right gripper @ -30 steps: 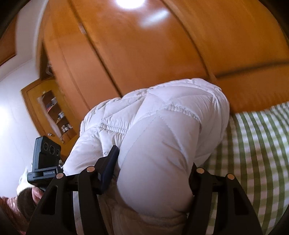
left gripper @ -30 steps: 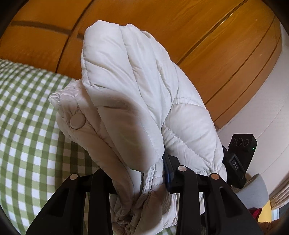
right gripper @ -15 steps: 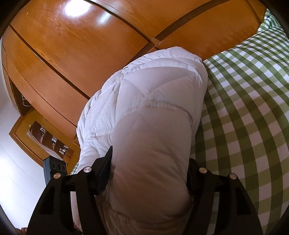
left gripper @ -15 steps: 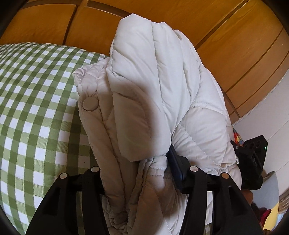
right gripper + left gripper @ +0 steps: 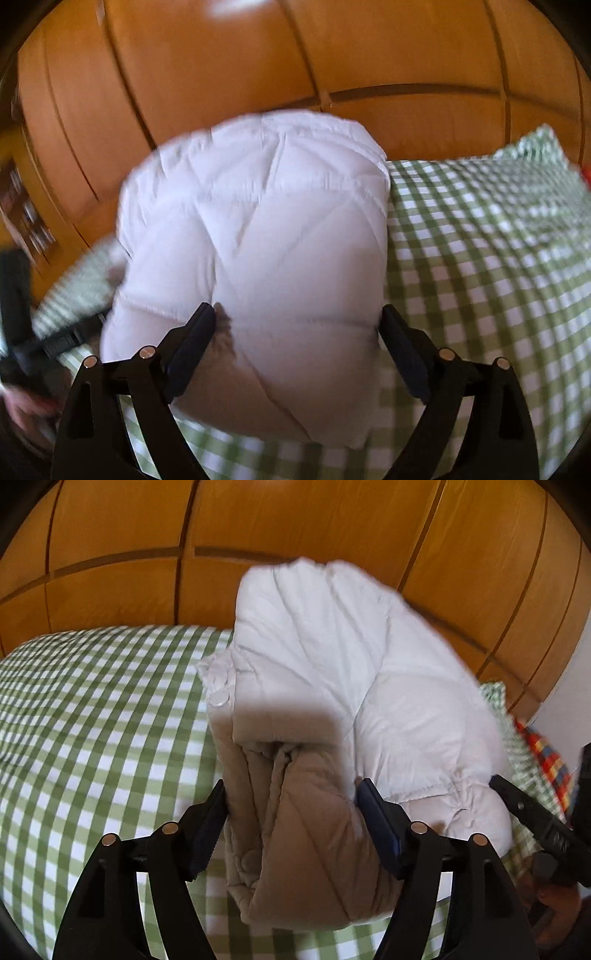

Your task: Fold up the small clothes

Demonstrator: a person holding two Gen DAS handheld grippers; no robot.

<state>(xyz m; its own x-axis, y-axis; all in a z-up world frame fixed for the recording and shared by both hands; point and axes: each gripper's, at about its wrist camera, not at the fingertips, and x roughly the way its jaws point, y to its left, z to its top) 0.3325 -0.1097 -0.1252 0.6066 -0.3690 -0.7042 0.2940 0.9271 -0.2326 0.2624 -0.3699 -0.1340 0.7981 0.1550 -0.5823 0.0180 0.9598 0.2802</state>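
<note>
White quilted jacket [image 5: 332,686], bundled into a thick fold, sits between both grippers above the green-checked bed cover [image 5: 92,720]. The left gripper [image 5: 291,827] has its jaws clamped on the fold's end, where the left wrist view alone shows a beige lining and a snap button [image 5: 220,698]; at its right edge lies a multicoloured cloth [image 5: 543,753]. The right gripper [image 5: 297,343] has its jaws clamped on the smooth padded side [image 5: 258,229]. Only the right wrist view shows a checked pillow [image 5: 517,173]. Orange wooden panels [image 5: 221,74] stand behind.
</note>
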